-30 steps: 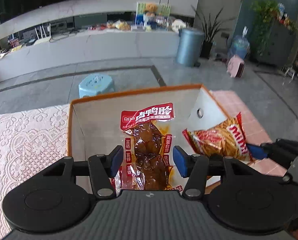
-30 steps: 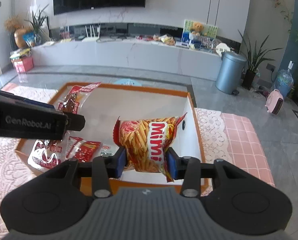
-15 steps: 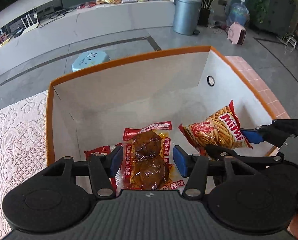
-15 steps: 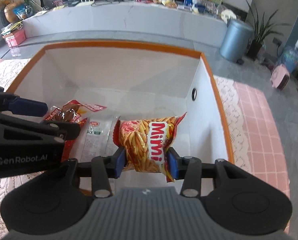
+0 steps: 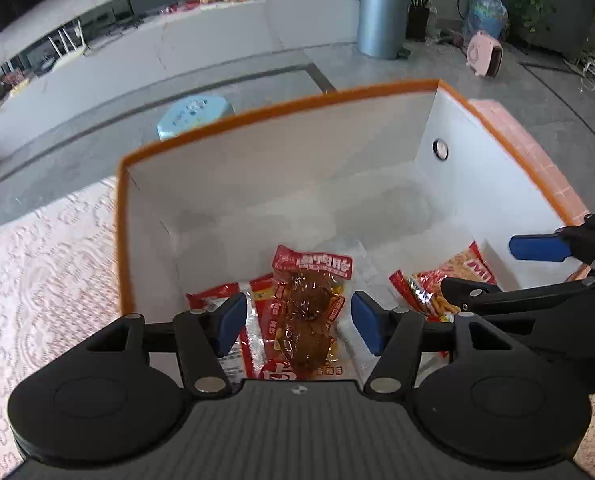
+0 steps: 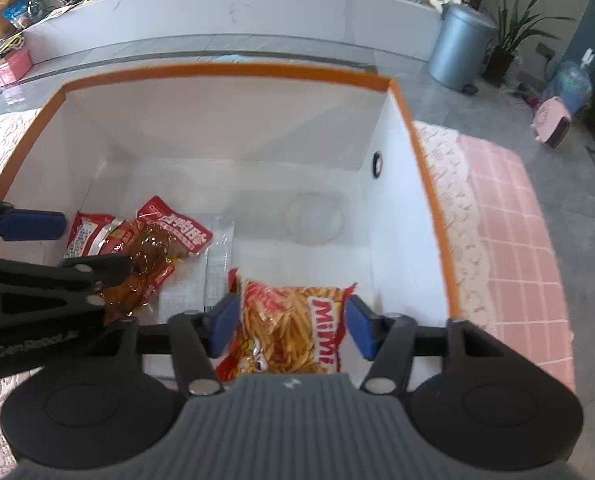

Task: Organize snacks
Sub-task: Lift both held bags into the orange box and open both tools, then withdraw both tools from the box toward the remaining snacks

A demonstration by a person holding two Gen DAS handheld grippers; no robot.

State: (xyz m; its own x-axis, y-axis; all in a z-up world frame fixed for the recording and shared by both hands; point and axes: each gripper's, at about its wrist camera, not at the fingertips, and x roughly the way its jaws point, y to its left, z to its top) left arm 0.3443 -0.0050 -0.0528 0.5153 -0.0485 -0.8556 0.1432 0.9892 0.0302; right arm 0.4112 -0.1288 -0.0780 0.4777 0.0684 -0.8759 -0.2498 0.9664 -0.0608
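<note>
we have both grippers lowered into the orange-rimmed box [image 6: 401,92], which fills the middle of each frame. our left gripper [image 5: 297,320] has its fingers spread wide, with clear gaps on both sides of the duck snack pack [image 5: 309,300]; the pack lies flat on the box floor at lower centre of the left view, overlapping a red packet [image 5: 213,296] and a clear-and-white wrapper [image 6: 217,256]. we judge it is let go, since nothing pinches it.

our right gripper [image 6: 293,326] is also parted, its blue pads [image 6: 357,330] just beside the edges of the mimi fries bag [image 6: 293,332] at lower centre of the right view. we cannot tell whether the pads touch the bag, but it appears to rest on the floor near the right wall. we place the bag apart from the duck pack so the snacks sit side by side, not piled. the lace cloth [image 5: 37,264] lies under the box at left.
</note>
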